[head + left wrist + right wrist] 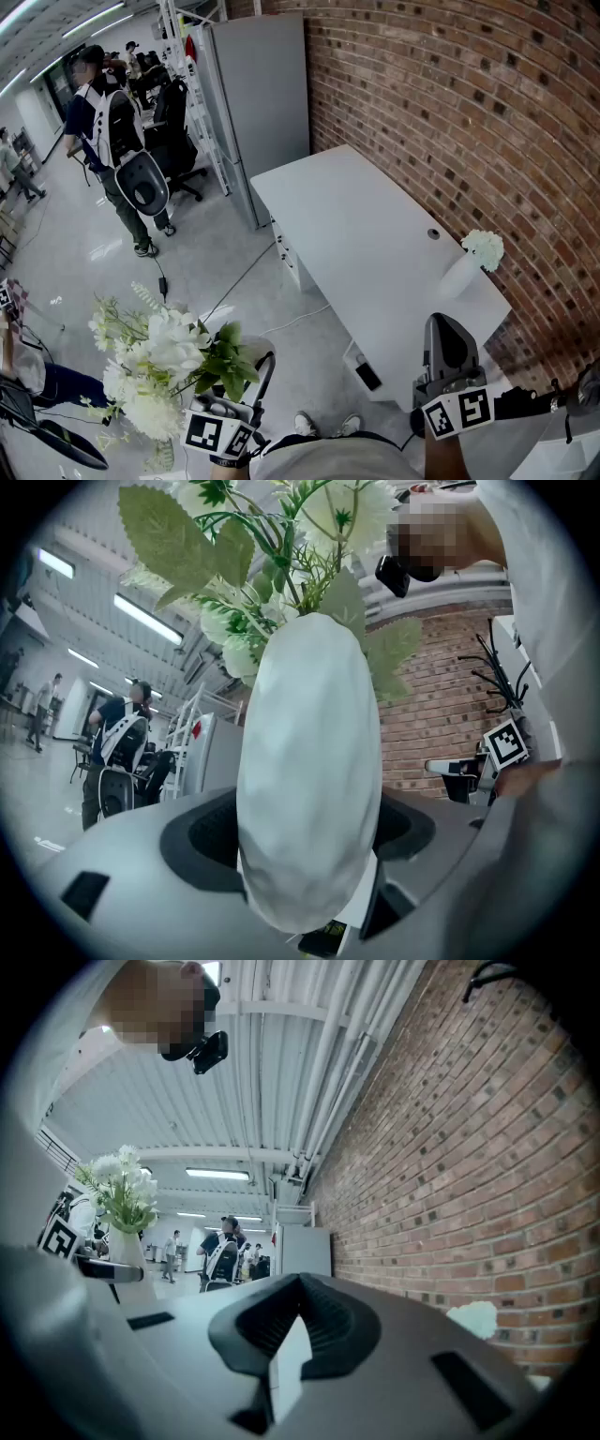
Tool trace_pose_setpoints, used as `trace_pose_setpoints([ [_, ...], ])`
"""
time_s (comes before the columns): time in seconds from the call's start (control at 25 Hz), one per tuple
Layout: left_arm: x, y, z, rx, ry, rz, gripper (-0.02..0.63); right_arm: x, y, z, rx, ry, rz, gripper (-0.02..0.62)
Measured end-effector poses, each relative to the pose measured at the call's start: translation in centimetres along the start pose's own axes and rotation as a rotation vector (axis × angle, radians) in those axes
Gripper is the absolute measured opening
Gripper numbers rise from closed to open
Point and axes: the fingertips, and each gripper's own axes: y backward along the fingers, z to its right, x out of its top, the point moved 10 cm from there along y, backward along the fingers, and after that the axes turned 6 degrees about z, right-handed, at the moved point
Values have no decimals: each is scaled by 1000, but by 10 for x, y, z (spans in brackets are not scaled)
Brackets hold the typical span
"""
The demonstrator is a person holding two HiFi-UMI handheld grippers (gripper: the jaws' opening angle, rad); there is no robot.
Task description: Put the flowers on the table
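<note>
Far left, on the open floor: a person [111, 131] with a backpack stands well away from the work area. Lower left: the flowers [159, 361], a bunch of white blooms with green leaves, are off the table and held up over the floor, well apart from the table's near edge. They stand in a white vase [309, 780]. The left gripper [239, 394] has its jaws spread wide around the body of that vase, one on each side, and is gripping it; the left gripper view shows the vase filling the gap between the jaws, with leaves and blooms rising above it. Centre: a grey cabinet [258, 94] stands against the brick wall [469, 112]. From it a long white table [366, 253] runs along the wall towards the lower right. On the table's right end, near the wall, sits a small white vase [461, 274] holding one white flower head. Lower right: the right gripper [446, 328] is raised beside the table's near corner with its jaws brought together and nothing between them, as the right gripper view confirms.
</note>
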Motion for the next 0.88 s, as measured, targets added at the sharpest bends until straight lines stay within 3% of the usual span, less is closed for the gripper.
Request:
trace_pose_setpoints([
  [0.88, -4, -8, -19, -15, 1, 13, 385, -3, -7, -14, -22, 0, 24, 17],
])
